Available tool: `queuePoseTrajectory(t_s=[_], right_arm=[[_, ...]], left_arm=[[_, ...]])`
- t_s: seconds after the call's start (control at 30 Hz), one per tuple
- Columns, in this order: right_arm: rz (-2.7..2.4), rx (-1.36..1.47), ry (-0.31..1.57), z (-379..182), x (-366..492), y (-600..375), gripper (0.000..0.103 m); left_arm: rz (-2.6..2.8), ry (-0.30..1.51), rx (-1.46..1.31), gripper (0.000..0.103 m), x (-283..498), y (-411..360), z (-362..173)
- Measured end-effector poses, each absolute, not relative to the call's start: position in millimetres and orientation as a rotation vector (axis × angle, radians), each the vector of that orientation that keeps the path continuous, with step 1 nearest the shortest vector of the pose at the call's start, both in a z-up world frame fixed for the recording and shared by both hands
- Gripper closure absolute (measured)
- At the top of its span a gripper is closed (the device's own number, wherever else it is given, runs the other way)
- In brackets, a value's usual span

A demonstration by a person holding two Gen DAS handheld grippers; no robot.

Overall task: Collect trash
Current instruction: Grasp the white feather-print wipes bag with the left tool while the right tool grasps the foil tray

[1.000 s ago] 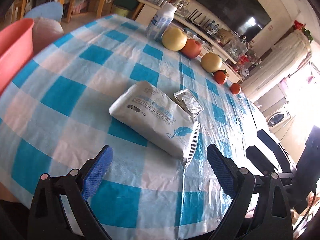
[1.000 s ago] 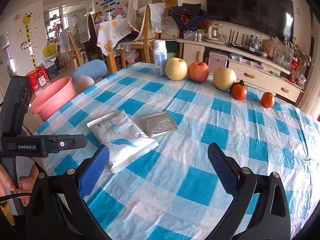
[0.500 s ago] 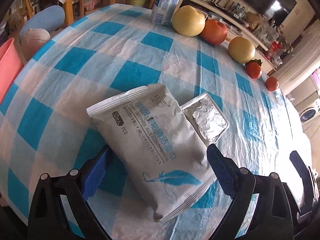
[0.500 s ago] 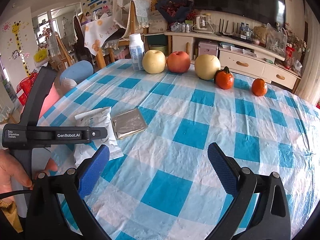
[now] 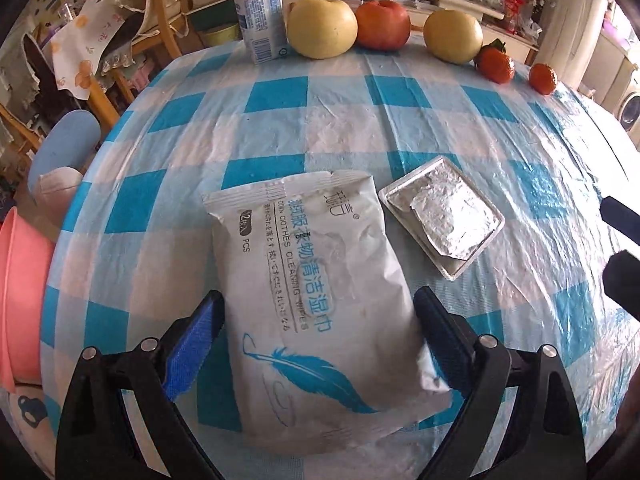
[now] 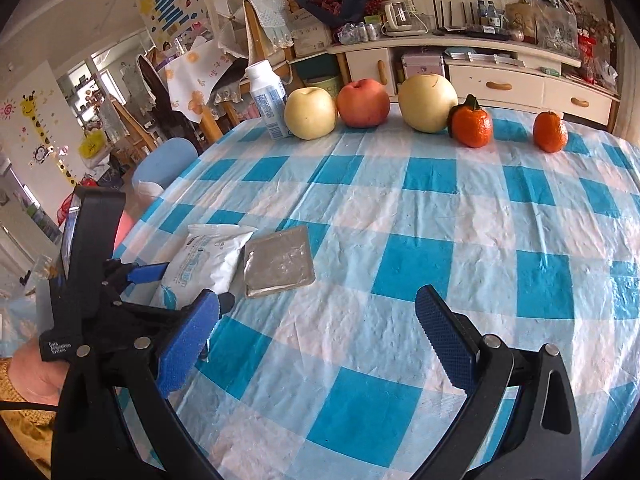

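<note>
My left gripper (image 5: 316,336) has advanced since half a second ago: the white wipes packet (image 5: 316,292) that lay just ahead of my fingers (image 5: 192,344) now sits between them, its feather-printed end lowest in the left wrist view. The fingers stand spread wide on either side of the packet; I cannot tell whether the pads touch it. The packet lies flat on the counter (image 5: 400,120), which is covered by a blue-and-white checked cloth.

My right gripper (image 6: 320,340) is also spread wide, holding nothing, over bare cloth near the counter's front edge. It has shifted only slightly from the prior frame. From its view my left gripper appears at the left, straddling the packet.

Just right of the packet, close but apart, lies a shallow foil tray (image 5: 442,226). Crumpled foil sits in it; nothing else is discernible inside.

At the far edge stands a row, left to right: a white bottle (image 6: 268,100), upright and capped; a yellow apple (image 6: 310,114); a red apple (image 6: 363,103); a pale pear (image 6: 428,102); two small orange fruits (image 6: 472,126).

Off the counter's left side, a pink basin (image 5: 18,300) shows; its contents are out of sight.
</note>
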State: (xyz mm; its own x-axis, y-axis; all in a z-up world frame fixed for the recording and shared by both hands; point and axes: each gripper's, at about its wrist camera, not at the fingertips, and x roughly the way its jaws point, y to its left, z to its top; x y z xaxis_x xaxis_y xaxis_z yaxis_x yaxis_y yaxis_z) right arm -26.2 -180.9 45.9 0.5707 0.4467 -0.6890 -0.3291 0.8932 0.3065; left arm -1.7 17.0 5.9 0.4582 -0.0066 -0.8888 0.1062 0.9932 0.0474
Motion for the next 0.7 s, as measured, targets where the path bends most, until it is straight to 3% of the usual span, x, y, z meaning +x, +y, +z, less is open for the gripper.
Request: queuePoseTrajectory(t_s=[0.1,0.23,0.7], right_arm=[[0.468,0.152,0.849,44,-22,-174,0.004],[0.469,0.16,0.859,36,-13,-166,0.004],[0.48,0.065,0.895,9,9,-127,0.006]], left_arm=[[-0.092,1.072,0.096,0.02,-3,19,7],[-0.112,1.049,0.118,0.024,-3,18,7],[-0.071,0.965,0.101,0.026,-19,55,20]])
